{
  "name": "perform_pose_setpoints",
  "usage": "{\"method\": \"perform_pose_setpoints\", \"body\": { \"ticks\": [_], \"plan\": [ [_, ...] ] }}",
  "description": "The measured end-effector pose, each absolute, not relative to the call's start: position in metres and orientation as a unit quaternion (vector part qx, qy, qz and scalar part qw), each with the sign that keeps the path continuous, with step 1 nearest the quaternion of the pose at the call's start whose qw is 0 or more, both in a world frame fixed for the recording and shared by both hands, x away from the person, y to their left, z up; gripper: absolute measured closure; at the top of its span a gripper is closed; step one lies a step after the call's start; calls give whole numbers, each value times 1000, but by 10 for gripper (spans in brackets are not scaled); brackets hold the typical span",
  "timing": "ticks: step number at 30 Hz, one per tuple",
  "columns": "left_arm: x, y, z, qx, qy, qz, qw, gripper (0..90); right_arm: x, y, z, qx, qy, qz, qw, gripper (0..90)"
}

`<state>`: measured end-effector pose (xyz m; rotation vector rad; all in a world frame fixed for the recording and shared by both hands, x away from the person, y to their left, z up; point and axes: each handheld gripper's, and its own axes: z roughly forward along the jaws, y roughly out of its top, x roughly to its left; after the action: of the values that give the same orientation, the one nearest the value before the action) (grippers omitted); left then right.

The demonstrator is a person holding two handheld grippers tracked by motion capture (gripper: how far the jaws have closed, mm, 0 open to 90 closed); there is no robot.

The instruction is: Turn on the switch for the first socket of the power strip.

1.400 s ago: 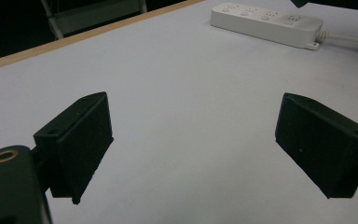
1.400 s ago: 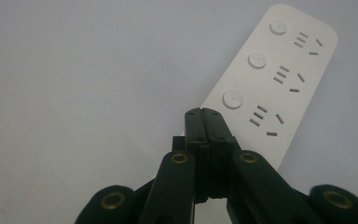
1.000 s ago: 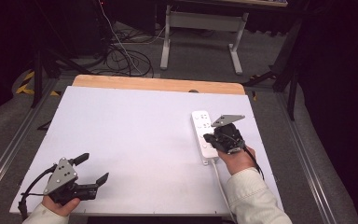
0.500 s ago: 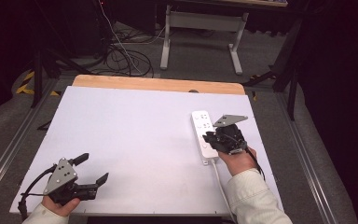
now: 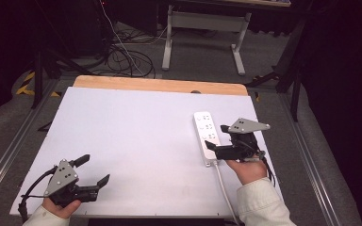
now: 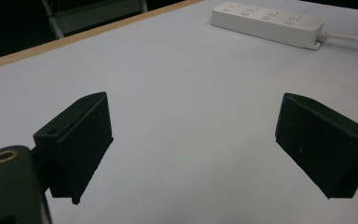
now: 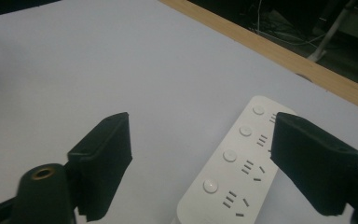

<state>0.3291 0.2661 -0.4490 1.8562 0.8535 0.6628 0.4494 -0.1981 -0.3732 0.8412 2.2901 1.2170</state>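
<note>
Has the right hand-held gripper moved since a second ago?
Yes. The right hand-held gripper has drawn back off the power strip toward the table's near edge, its jaws just opened, nothing between them. The strip stayed put.

No legible text or labels

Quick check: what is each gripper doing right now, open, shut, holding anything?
Left gripper: open, holding nothing, above the bare table.
Right gripper: open, jaws have just been opening; the power strip lies below them, not gripped.
</note>
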Motion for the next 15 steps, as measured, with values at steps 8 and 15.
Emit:
{"method": "perform_pose_setpoints", "body": {
  "ticks": [8,15],
  "plan": [
    [329,266,-449,759,349,273,476,114,436,-207,-377,293,820,458,176,79],
    [329,266,-449,759,349,273,476,115,426,-219,-386,291,815,470,175,28]
  ]
}}
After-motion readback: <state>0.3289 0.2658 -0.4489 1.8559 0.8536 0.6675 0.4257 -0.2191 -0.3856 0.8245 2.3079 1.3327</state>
